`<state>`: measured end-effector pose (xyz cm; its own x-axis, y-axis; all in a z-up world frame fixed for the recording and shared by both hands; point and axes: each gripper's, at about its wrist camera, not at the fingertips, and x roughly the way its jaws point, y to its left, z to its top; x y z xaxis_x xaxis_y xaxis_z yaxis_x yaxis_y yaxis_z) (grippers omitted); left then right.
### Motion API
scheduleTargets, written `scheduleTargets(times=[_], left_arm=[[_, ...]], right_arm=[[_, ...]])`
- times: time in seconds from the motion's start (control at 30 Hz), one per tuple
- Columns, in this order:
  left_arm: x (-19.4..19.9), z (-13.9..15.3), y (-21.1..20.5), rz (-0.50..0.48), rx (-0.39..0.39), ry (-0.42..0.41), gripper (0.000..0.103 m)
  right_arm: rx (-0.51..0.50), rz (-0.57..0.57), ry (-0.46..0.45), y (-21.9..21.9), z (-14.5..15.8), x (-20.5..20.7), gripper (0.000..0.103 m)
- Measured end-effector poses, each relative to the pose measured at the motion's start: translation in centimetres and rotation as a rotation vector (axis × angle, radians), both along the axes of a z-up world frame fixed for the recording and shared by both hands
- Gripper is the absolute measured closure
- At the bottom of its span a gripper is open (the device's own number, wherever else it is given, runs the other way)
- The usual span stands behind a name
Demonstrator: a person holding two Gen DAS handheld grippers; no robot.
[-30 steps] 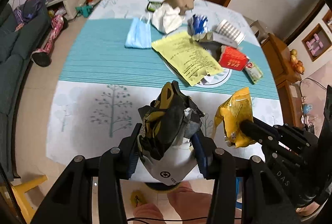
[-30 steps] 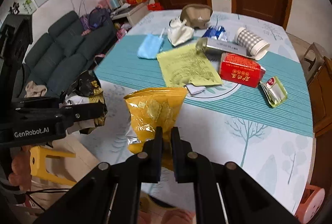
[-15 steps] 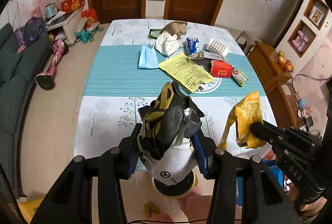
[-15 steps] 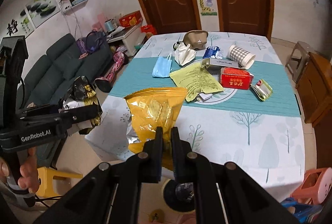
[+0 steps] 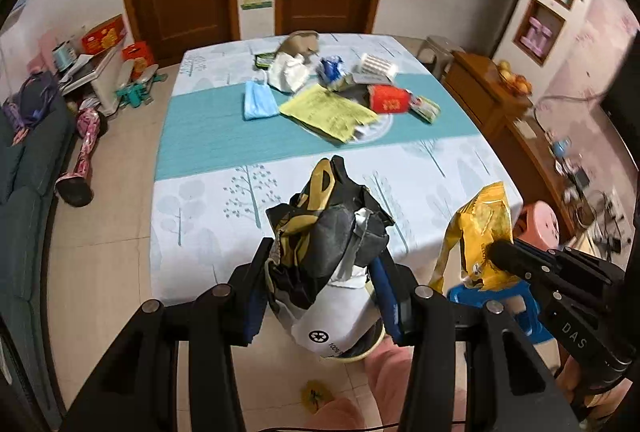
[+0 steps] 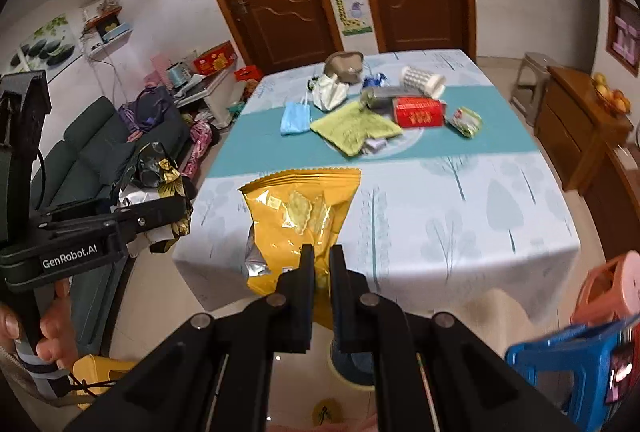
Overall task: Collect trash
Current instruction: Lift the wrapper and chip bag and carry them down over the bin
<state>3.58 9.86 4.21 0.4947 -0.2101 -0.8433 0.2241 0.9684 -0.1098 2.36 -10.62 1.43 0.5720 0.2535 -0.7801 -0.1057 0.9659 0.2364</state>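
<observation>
Left gripper [image 5: 320,284] pinches a crumpled black, gold & white foil wrapper bundle [image 5: 326,244], held off the near edge of the counter [image 5: 208,208]. Right gripper [image 6: 322,264], pressed nearly together, pinches a flat yellow snack bag [image 6: 300,212] over the same edge. More litter sits mid-counter: yellow-green paper sheet [image 5: 328,112], red carton [image 5: 390,100], blue face mask [image 5: 258,104]

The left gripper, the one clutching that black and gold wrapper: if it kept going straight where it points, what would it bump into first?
Beyond the crumpled black and gold wrapper in the left gripper, probably the near part of the tree-patterned tablecloth, which is bare there. Depth is hard to judge through this lens.
</observation>
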Motion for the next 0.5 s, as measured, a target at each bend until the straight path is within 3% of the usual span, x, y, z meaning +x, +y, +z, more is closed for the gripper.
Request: scheduleTargets(times=[0.3,0.5], left_arm=[[-1.7,-2.1,-1.3,-0.041,-0.019,0.060,0.058],[-2.1,-5.1,-3.7,-0.053,0.024,0.123,0.058]], right_arm=[[-0.036,-0.009,0.042,0.0,-1.0,-2.8,0.097],[0.005,-0.023,0.096,-1.8,-3.6,-3.6,0.097]])
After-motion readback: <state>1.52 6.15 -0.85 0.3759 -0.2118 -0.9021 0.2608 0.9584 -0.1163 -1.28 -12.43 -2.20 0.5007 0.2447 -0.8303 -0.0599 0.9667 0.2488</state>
